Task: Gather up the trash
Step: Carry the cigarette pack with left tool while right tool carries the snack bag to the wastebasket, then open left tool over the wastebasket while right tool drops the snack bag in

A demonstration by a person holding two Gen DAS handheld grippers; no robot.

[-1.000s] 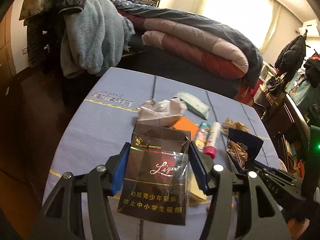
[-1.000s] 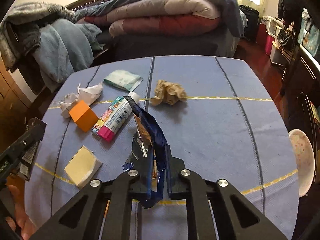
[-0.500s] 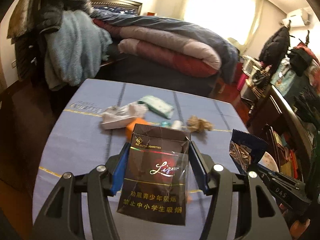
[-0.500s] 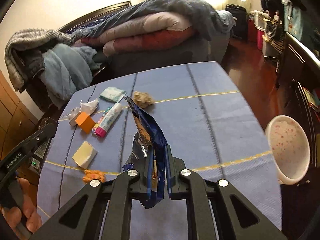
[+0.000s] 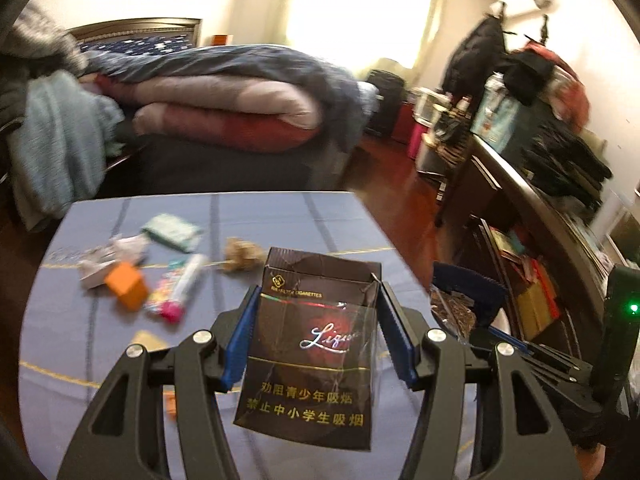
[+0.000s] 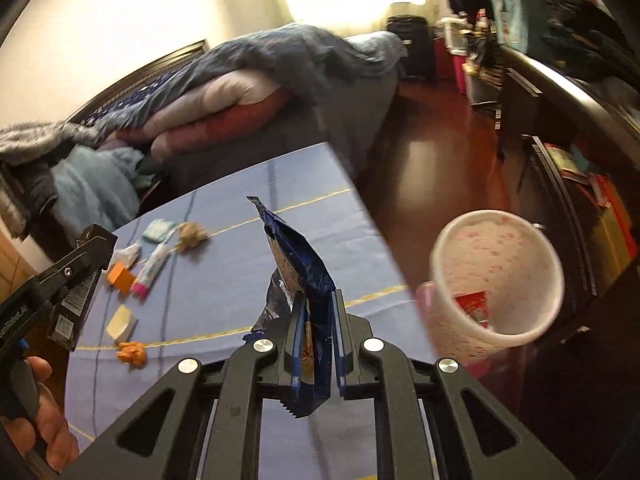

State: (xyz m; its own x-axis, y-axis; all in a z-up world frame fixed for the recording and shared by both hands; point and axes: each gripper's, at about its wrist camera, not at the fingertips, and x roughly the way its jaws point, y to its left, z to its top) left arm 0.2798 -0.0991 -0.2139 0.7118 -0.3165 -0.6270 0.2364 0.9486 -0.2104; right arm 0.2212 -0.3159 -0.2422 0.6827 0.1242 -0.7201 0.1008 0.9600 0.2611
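blue cloth-covered table (image 6: 224, 288), yellow grid lines, loose trash grouped toward its far left corner. white pink-speckled waste bin (image 6: 496, 276) sits on the floor just off the table's right edge, red scrap inside. left gripper (image 5: 316, 332) clenched on a dark brown open-top cigarette pack (image 5: 312, 344), upright, long axis vertical, open end up and away from the camera, held over the near edge. right gripper (image 6: 316, 344) clenched on a torn blue foil snack wrapper (image 6: 300, 276), long axis vertical, ragged tip pointing up, over the near right part of the table beside the bin. on the cloth: striped tube with pink cap (image 6: 154, 266), orange cube (image 6: 120, 277), crumpled brown paper ball (image 6: 191, 235), cream sponge pad (image 6: 121, 322).
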